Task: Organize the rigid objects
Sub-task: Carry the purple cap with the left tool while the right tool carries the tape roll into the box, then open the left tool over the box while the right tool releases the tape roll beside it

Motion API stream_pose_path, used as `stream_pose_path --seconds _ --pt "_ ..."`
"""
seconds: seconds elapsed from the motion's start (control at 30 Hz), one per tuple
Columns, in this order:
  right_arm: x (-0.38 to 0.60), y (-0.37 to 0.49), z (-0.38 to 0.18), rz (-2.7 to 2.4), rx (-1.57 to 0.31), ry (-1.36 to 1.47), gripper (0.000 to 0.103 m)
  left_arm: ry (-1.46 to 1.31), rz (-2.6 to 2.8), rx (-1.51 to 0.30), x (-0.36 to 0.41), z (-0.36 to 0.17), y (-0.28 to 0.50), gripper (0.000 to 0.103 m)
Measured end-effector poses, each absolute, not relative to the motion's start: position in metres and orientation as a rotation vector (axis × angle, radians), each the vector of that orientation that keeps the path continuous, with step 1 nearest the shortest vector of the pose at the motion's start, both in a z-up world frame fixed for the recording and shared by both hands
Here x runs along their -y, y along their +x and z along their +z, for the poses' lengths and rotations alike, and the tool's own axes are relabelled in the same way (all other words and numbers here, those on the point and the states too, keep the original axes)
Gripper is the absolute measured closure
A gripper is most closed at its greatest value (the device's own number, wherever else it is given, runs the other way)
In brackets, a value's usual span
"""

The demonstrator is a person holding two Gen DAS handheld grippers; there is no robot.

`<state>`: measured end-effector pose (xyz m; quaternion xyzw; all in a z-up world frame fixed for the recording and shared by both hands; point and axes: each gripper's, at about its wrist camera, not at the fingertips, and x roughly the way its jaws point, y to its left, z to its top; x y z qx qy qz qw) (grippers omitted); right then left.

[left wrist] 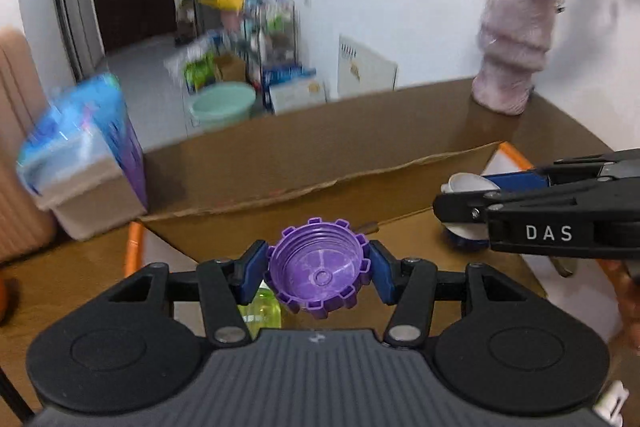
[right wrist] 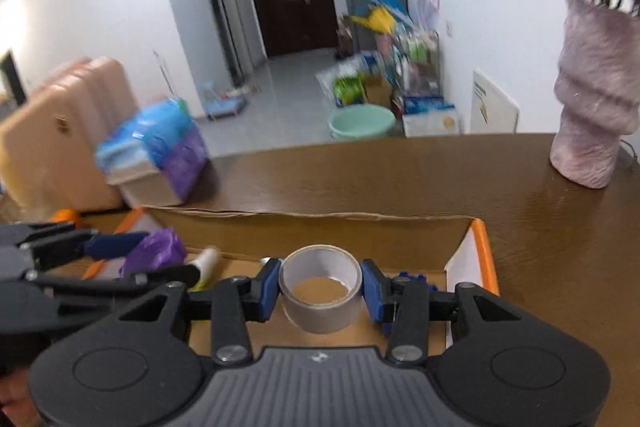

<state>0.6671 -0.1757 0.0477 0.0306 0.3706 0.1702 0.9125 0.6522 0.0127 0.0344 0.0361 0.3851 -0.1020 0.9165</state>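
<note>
My left gripper (left wrist: pixel 318 269) is shut on a purple notched bottle cap (left wrist: pixel 316 259), hollow side facing the camera. It hangs over an open cardboard box (left wrist: pixel 280 203) with orange-edged flaps. My right gripper (right wrist: pixel 320 285) is shut on a grey roll of tape (right wrist: pixel 320 317), above the same box (right wrist: pixel 320 231). In the left wrist view the right gripper (left wrist: pixel 468 195) comes in from the right with the tape (left wrist: pixel 466 183) between its fingers. In the right wrist view the left gripper (right wrist: pixel 148 259) sits at the left with the purple cap (right wrist: pixel 154 249).
The box lies on a brown wooden table (right wrist: pixel 540 227). Inside are a blue toothed piece (right wrist: pixel 412 277), a white-and-yellow item (right wrist: pixel 206 261) and a green object (left wrist: pixel 262 307). A pink vase (right wrist: pixel 592 99) stands at the far right, a blue tissue pack (right wrist: pixel 160 147) at the far left.
</note>
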Motion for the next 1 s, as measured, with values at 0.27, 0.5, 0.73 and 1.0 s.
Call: stream_pose_path --seconds 0.27,0.5,0.73,1.0 --pt "0.156 0.710 0.023 0.339 -0.864 0.015 0.061 0.043 -0.193 -0.888 -0.022 0.008 0.682 0.048" --pt "0.139 0.729 0.003 0.335 -0.943 -0.015 0.061 0.031 -0.163 -0.899 -0.024 0.006 0.688 0.045" --pt "0.137 0.728 0.008 0.308 -0.956 0.003 0.060 0.024 -0.129 -0.910 -0.037 0.022 0.676 0.044" --pt "0.144 0.680 0.071 0.307 -0.903 -0.063 0.058 0.033 -0.084 -0.823 -0.052 0.094 0.615 0.034"
